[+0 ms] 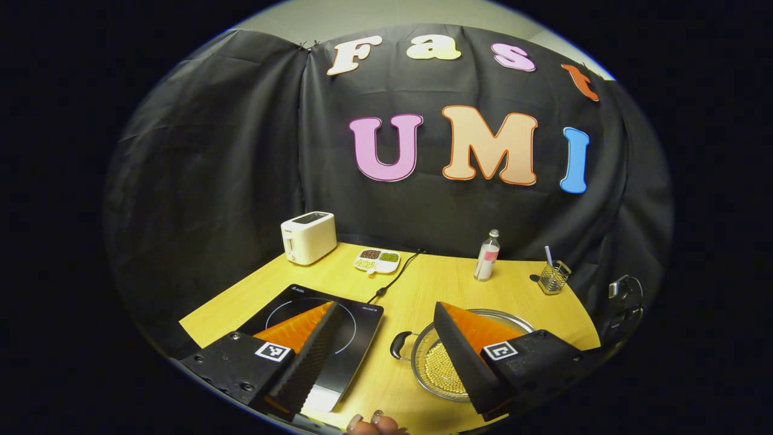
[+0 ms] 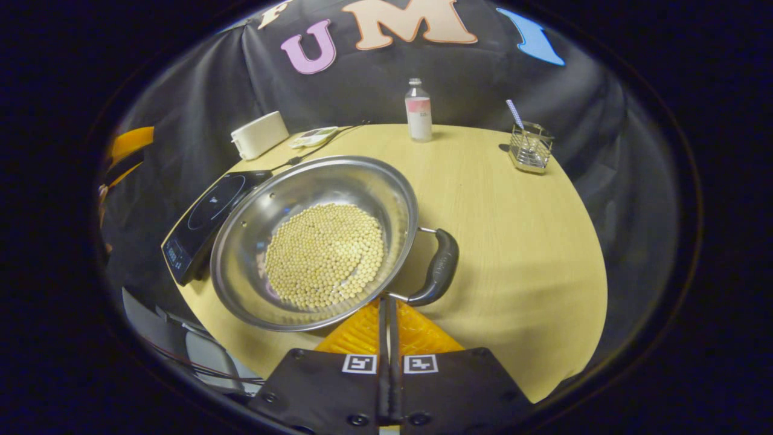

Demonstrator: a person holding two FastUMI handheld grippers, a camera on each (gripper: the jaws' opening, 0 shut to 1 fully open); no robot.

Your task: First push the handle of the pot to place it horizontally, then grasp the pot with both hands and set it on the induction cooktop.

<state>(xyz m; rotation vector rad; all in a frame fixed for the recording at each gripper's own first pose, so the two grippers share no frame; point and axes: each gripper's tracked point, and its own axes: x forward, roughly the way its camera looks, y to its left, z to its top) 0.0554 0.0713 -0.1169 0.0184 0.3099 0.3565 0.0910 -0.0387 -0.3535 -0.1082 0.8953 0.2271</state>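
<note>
A steel pot (image 2: pixel 241 266) holding pale round beans (image 2: pixel 326 254) sits on the wooden table, right of the black induction cooktop (image 2: pixel 202 220). Its black side handle (image 2: pixel 438 269) points to the right in the right gripper view. My right gripper (image 2: pixel 387 300) is shut with nothing between its fingers, and its tips sit at the pot's rim where the handle's near bracket joins. My left gripper (image 1: pixel 384 305) is open wide above the table. One finger hangs over the cooktop (image 1: pixel 362 326), the other over the pot (image 1: pixel 423 362), whose other black handle (image 1: pixel 398 345) faces the cooktop.
At the back stand a white toaster (image 1: pixel 308 237), a divided dish of grains (image 1: pixel 377 261), a small bottle (image 1: pixel 487 255) and a wire holder with a straw (image 1: pixel 552 278). The cooktop's cable (image 1: pixel 395 278) runs to the rear. Fingertips of a hand (image 1: pixel 371 423) show at the bottom.
</note>
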